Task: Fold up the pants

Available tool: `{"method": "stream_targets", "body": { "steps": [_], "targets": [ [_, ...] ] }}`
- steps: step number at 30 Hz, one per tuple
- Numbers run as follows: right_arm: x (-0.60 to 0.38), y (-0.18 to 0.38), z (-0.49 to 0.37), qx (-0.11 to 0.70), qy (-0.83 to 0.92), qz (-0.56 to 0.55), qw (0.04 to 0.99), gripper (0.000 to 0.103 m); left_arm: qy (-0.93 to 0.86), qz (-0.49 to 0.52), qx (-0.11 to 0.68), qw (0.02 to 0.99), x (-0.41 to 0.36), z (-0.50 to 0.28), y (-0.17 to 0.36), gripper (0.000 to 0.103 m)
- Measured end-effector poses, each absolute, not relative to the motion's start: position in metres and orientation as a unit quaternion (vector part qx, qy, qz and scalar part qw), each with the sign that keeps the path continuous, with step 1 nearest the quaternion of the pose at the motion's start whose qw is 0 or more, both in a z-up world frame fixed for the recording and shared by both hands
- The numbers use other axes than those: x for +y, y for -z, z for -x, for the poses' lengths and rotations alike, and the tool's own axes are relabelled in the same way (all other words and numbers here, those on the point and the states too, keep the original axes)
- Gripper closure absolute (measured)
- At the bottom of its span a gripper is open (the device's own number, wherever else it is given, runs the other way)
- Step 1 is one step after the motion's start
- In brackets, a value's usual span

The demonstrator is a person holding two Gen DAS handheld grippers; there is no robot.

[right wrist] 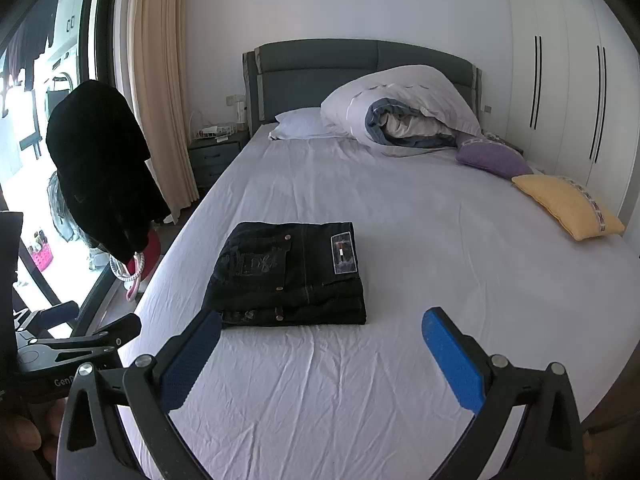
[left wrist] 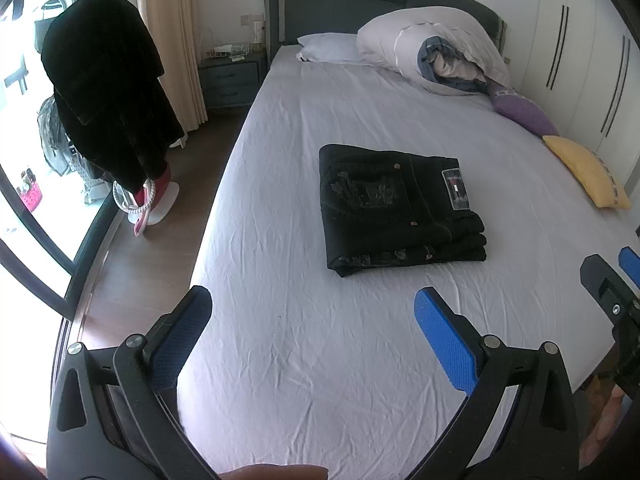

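Note:
Black pants [left wrist: 400,208] lie folded into a compact stack on the white bed sheet [left wrist: 320,360], with a label patch on top; they also show in the right wrist view as the same pants [right wrist: 292,272]. My left gripper [left wrist: 312,304] hovers open over the sheet, short of the pants, with nothing between its blue pads. My right gripper [right wrist: 322,324] is open too, just in front of the stack's near edge, holding nothing. The right gripper's tip [left wrist: 616,280] shows at the right edge of the left wrist view.
A rolled duvet [right wrist: 400,108], a white pillow [right wrist: 300,124], a purple cushion [right wrist: 492,158] and a yellow cushion [right wrist: 568,204] lie toward the headboard and right side. A dark coat [left wrist: 108,92] hangs left of the bed by the window. A nightstand [left wrist: 232,76] stands beside the headboard.

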State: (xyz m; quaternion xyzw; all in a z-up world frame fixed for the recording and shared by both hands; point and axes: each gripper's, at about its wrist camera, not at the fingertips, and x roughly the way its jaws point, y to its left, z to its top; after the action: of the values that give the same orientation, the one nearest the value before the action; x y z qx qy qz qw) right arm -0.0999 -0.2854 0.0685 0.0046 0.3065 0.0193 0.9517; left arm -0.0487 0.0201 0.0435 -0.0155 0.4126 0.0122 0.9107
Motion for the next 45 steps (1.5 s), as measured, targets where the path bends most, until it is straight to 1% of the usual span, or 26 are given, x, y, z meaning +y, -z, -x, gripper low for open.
{"method": "stream_targets", "body": {
  "steps": [39, 45],
  "targets": [
    [-0.287, -0.069, 0.101, 0.310, -0.022, -0.004, 0.950, 0.000, -0.010, 0.014, 0.420, 0.907, 0.023, 0.051, -0.034, 0.000],
    [-0.288, -0.062, 0.110, 0.314, -0.024, -0.008, 0.949, 0.000, -0.007, 0.017, 0.429, 0.903, 0.025, 0.048, -0.031, 0.000]
  ]
}}
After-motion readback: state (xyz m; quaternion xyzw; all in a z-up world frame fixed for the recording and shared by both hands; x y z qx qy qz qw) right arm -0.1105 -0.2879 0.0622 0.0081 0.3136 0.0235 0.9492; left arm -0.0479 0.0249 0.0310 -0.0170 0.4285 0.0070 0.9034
